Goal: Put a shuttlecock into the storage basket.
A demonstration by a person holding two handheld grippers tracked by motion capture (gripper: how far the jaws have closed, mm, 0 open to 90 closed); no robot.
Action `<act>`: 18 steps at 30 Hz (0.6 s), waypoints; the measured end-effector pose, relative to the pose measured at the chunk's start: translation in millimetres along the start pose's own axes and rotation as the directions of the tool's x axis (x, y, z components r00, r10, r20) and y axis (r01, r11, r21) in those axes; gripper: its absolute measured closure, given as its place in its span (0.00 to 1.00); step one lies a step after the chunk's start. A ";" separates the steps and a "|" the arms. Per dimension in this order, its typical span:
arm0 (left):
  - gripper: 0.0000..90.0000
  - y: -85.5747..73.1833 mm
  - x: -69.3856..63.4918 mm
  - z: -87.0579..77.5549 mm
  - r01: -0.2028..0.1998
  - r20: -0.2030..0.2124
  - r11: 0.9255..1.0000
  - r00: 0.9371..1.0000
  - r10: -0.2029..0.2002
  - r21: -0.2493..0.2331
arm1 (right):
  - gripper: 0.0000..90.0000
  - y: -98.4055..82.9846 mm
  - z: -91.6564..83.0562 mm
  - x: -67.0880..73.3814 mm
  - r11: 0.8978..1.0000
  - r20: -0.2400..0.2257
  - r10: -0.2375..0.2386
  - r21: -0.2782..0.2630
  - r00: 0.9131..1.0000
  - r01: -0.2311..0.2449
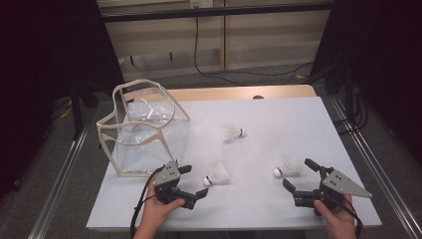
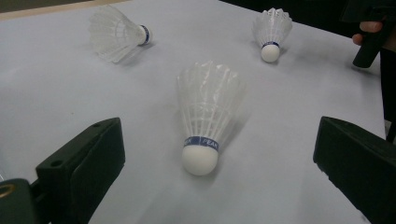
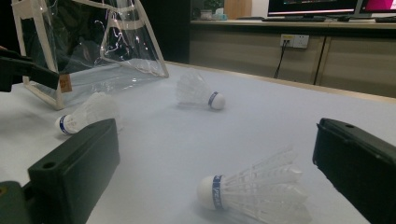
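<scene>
Left claw (image 1: 195, 182) gaping wide, nothing in it, nearest shuttlecock (image 2: 204, 116) lying between my jaws on the tabletop (image 1: 278, 124). Cork faces me, feathers fan away, long axis running straight out ahead. I'd ease forward and pinch at the cork, sparing the feathers. Right claw (image 1: 298, 175) open too, empty, framing another shuttlecock (image 3: 254, 191). Clear bag (image 1: 144, 127) waits beyond.

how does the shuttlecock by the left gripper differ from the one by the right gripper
The shuttlecock by the left gripper lies with its cork toward the person's left, at the left gripper. The shuttlecock by the right gripper also points its cork left, but away from the right gripper, feathers toward it. Both are white with a blue band, lying on their sides between open jaws, ungripped.
</scene>
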State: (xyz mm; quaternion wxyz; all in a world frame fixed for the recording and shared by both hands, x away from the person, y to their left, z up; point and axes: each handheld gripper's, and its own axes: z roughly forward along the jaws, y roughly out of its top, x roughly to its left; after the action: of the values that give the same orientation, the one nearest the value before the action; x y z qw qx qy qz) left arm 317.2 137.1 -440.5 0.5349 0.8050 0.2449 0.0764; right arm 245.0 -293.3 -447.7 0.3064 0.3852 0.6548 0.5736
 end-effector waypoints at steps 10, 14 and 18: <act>0.02 2.4 -0.1 2.6 0.012 0.005 1.000 1.000 -0.012 0.010 | 0.00 0.0 -0.2 -0.3 1.000 0.000 -0.004 0.000 1.000 0.004; 0.02 3.1 0.2 3.8 0.019 0.002 1.000 1.000 -0.019 0.013 | 0.00 0.0 -0.2 -0.1 1.000 0.000 0.000 0.000 1.000 0.000; 0.03 3.3 -1.3 5.7 0.018 -0.001 1.000 1.000 -0.018 0.018 | 0.00 0.0 -0.2 -0.3 1.000 0.001 -0.002 -0.001 1.000 0.002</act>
State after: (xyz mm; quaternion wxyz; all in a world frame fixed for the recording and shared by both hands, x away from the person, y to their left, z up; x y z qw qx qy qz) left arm 319.3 130.9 -439.8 0.5281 0.8076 0.2531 0.0695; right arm 245.0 -293.7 -447.6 0.3075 0.3846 0.6547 0.5735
